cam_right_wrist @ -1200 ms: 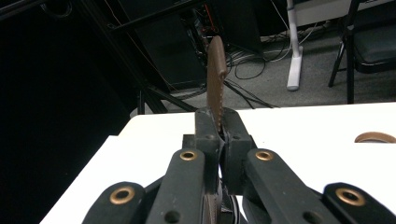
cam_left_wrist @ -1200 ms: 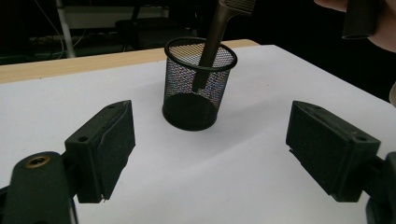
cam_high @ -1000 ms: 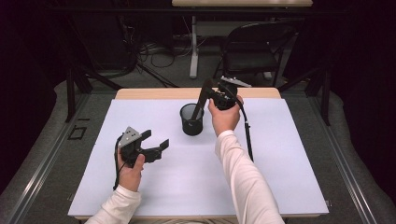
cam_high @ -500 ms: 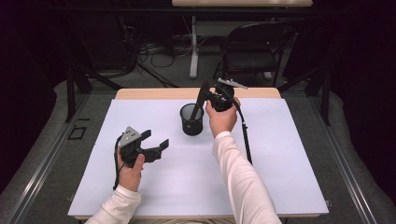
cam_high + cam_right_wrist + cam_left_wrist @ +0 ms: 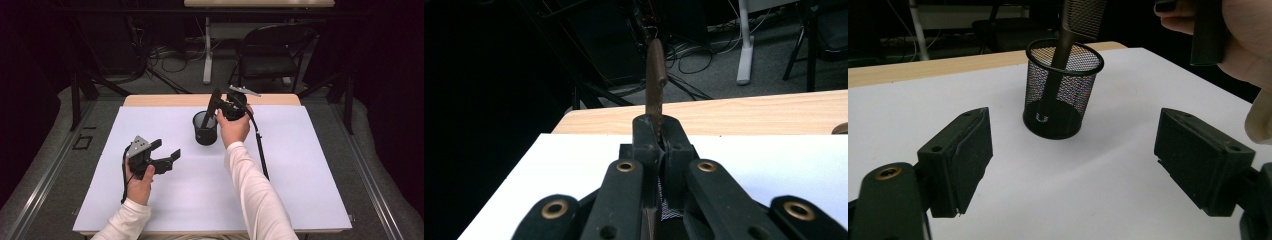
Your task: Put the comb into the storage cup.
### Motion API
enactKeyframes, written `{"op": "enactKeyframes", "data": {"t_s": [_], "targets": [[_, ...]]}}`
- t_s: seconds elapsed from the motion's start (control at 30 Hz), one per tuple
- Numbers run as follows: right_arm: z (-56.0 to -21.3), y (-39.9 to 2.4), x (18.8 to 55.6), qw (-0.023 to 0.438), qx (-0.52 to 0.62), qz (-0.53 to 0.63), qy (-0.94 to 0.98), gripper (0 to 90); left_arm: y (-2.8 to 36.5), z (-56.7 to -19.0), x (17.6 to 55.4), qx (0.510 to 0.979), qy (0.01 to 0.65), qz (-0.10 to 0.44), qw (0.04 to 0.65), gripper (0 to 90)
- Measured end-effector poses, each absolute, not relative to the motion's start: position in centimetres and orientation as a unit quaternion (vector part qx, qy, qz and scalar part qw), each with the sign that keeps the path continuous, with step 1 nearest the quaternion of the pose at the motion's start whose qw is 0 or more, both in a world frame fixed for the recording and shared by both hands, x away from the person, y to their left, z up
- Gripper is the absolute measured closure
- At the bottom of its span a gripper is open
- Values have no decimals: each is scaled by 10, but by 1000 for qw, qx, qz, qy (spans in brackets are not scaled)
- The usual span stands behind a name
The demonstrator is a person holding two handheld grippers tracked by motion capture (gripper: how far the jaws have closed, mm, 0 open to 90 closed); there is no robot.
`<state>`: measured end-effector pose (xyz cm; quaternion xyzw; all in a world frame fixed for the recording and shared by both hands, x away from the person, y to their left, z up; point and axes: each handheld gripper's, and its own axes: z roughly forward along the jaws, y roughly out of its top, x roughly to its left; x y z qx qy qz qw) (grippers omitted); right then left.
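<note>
Both grippers were up: the right gripper (image 5: 215, 100) clamped one brown comb (image 5: 655, 80), its handle down inside one black mesh cup (image 5: 205, 128). Spread wide and holding nothing, the left gripper (image 5: 165, 154) hovered over the white table (image 5: 300, 190).

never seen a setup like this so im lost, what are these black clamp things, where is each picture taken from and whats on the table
There is no robot here. A person sits at a table and holds one hand-held gripper in each hand: a black tool with two jaws that open and close.

The high view looks down from above the person. The other two pictures come from small cameras riding on the grippers, looking along their jaws.

The table is covered by a white sheet. On it stands a black mesh cup.

The right hand-held gripper is above the cup, shut on a dark comb. The comb's handle end reaches down inside the cup, as the left gripper view shows.

The left hand-held gripper is held low over the sheet, jaws wide open, holding nothing and facing the cup.
</note>
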<state>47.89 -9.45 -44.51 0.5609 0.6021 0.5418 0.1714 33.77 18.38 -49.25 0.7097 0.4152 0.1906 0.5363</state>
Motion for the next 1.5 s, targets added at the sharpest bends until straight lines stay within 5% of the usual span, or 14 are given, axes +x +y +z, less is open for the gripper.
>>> {"op": "enactKeyframes", "data": {"t_s": [1.5], "targets": [[-460,-120,484,129,590,554,574,878,182,-495,339,712,416,190,533,160]]}}
